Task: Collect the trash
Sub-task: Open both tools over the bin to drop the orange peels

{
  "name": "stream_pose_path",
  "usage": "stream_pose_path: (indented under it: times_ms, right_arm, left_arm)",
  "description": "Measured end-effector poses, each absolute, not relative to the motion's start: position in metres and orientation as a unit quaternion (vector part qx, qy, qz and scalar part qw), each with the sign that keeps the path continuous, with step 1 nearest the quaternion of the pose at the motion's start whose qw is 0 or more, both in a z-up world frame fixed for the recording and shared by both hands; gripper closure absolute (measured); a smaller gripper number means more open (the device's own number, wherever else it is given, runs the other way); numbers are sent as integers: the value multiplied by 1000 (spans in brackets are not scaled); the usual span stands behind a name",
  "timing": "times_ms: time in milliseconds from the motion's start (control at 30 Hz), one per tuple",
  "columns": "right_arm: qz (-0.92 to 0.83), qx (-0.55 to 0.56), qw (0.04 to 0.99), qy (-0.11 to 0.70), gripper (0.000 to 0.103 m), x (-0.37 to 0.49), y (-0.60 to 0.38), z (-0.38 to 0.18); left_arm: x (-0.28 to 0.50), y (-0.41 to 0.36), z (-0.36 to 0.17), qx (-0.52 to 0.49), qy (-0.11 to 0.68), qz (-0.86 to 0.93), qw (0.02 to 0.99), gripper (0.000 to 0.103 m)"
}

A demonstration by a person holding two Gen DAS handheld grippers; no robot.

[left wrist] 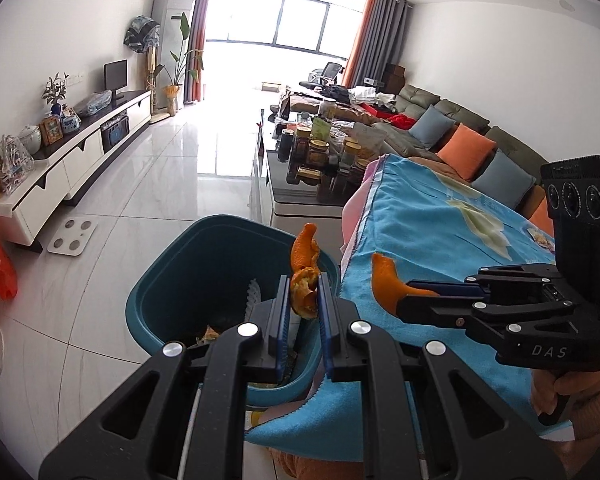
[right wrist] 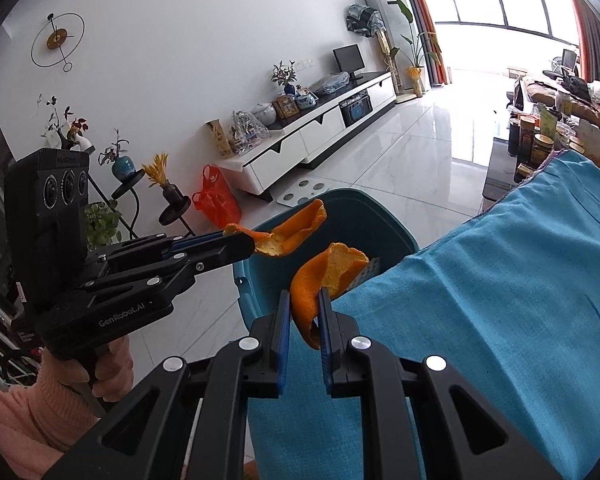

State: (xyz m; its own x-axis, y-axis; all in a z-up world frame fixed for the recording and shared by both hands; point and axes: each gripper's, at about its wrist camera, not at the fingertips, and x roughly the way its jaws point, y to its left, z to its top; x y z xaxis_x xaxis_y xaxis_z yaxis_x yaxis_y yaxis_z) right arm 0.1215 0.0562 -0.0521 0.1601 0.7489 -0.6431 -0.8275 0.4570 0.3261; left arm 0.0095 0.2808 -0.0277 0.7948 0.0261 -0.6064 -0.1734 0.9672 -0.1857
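Both claws hold orange peel. Left claw (left wrist: 304,300) pinches its peel (left wrist: 305,270) right over the bin (left wrist: 168,280), so it's nearer. Right claw (right wrist: 305,312) grips the other peel (right wrist: 324,276) above the table (right wrist: 500,300) edge; bin lies far-left of it.

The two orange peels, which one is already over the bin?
The peel in the left gripper: that curled peel hangs above the teal bin. The right gripper holds its peel over the blue cloth's edge.
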Motion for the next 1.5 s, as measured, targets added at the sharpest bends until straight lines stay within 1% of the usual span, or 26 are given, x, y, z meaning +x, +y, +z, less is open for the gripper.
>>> stream_pose_path:
  times_ms: [633, 1500]
  right_arm:
    - [521, -66, 745, 411, 91, 133, 95, -65]
    - [506, -86, 729, 453, 90, 147, 127, -77]
  left_arm:
    - [26, 299, -51, -136, 336, 84, 928, 89]
    - [57, 296, -83, -148, 364, 107, 913, 89]
